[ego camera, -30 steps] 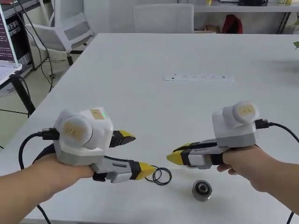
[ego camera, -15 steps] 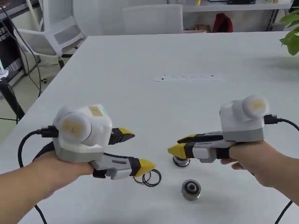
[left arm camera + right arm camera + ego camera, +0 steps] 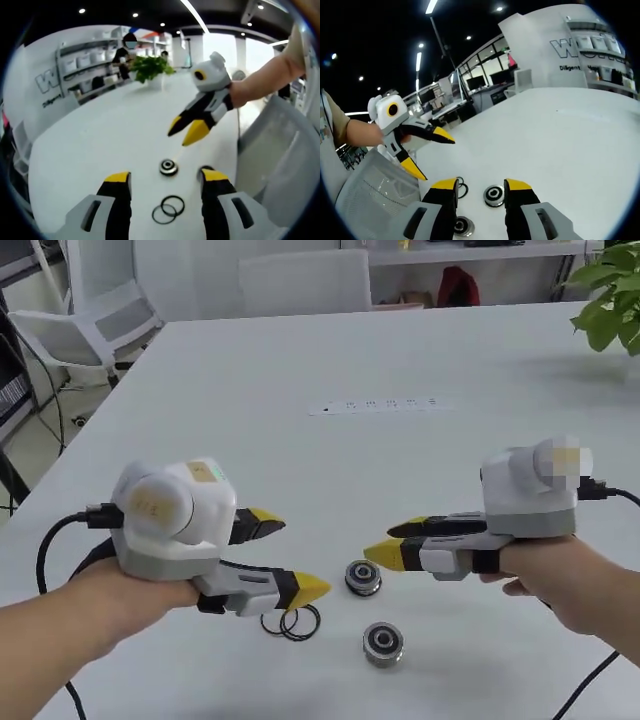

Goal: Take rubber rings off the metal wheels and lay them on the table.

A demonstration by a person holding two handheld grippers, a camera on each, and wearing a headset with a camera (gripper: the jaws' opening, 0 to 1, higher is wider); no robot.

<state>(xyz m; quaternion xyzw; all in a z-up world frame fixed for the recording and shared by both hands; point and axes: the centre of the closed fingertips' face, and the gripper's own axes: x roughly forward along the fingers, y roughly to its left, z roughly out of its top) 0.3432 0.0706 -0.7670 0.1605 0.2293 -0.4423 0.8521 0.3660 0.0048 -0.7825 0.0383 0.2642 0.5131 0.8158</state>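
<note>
Two black rubber rings [image 3: 290, 623] lie overlapping on the white table [image 3: 330, 460], just below my left gripper [image 3: 288, 555], which hovers open above the table. Two metal wheels lie flat to their right: one [image 3: 362, 577] between the two grippers, the other [image 3: 383, 643] nearer me. My right gripper [image 3: 388, 542] is open, its tips just right of and above the farther wheel. In the left gripper view the rings [image 3: 169, 209] and one wheel [image 3: 169, 167] lie between my own jaws, with the right gripper [image 3: 183, 134] beyond. The right gripper view has both wheels [image 3: 494, 195] [image 3: 461, 226] and the rings [image 3: 462, 189].
A white power strip [image 3: 375, 405] lies flat farther back on the table. Behind the far edge stand white chairs [image 3: 305, 282]. A potted plant [image 3: 605, 310] sits at the far right corner. Cables trail from both grippers off the near edge.
My head view has shifted. A second wheel has come into sight on the table below the right gripper's tips, and the right gripper now sits slightly up and right of it. Both jaws stay open.
</note>
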